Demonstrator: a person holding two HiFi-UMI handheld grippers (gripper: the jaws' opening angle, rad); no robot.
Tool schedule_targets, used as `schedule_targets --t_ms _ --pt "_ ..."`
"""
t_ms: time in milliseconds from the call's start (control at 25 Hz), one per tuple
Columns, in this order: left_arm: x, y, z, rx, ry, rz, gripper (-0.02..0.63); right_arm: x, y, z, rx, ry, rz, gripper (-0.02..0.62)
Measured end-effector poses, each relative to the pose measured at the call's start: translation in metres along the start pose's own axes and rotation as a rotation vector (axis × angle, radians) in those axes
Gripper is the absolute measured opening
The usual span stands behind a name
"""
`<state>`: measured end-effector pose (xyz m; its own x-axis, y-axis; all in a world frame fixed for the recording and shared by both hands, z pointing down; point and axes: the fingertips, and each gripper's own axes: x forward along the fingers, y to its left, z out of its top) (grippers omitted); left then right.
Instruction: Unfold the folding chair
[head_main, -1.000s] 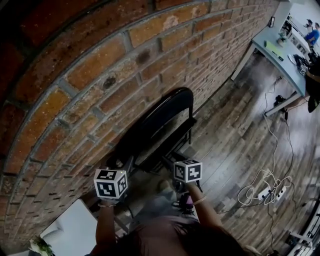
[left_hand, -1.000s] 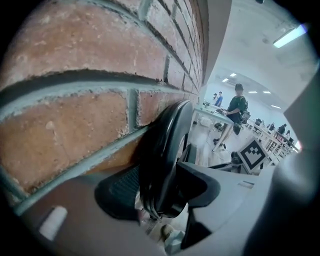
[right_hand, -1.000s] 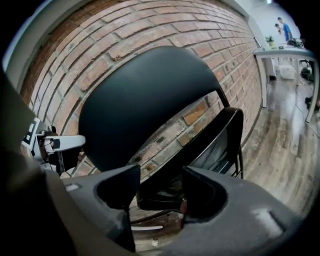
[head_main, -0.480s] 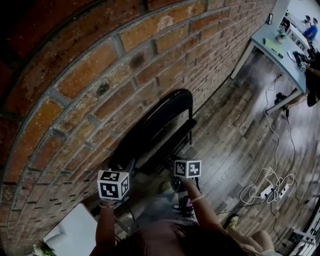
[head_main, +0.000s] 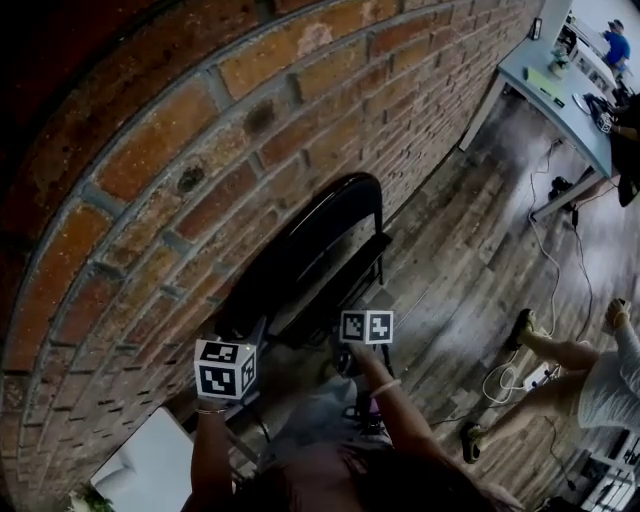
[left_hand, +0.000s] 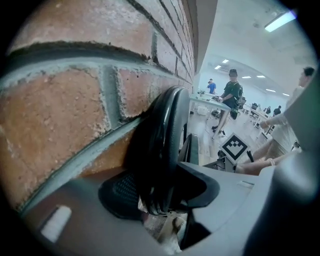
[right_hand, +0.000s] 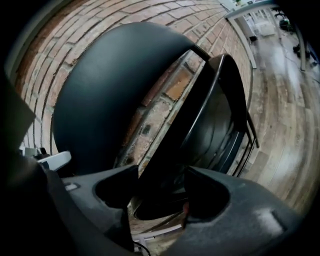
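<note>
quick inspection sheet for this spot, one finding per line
surface: wood floor, chair stands on it
job's things: chair black, folded, leaning on brick wall
clutter: white object by the wall, unclear what
grippers: left tongs around chair edge, just been closing, press unclear; right tongs open around chair frame, just been opening
cables: white cables loose on floor at right
surroundings: table, a person's legs close to the cables

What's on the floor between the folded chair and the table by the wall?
Only bare wooden floor between chair and table, per the head view.
</note>
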<state>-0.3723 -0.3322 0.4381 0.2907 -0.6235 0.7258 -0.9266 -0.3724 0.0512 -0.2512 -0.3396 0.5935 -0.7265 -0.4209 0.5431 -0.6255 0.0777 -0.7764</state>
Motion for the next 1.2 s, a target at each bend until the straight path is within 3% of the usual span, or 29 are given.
schedule_targets --t_ms 440,800,1200 --pt "0.005 -0.003 -0.003 0.061 0.043 -0.036 0.186 0.012 -0.004 0.003 0.084 -0.024 0.024 0.276" --pt "-0.001 -0.022 -0.008 0.082 0.062 -0.061 0.169 0.001 0.002 0.0 -0.05 -0.011 0.01 0.199" --pt "-0.008 -0.047 -0.015 0.081 0.072 -0.06 0.163 -0.02 -0.009 -0.012 -0.032 0.005 0.005 0.195"
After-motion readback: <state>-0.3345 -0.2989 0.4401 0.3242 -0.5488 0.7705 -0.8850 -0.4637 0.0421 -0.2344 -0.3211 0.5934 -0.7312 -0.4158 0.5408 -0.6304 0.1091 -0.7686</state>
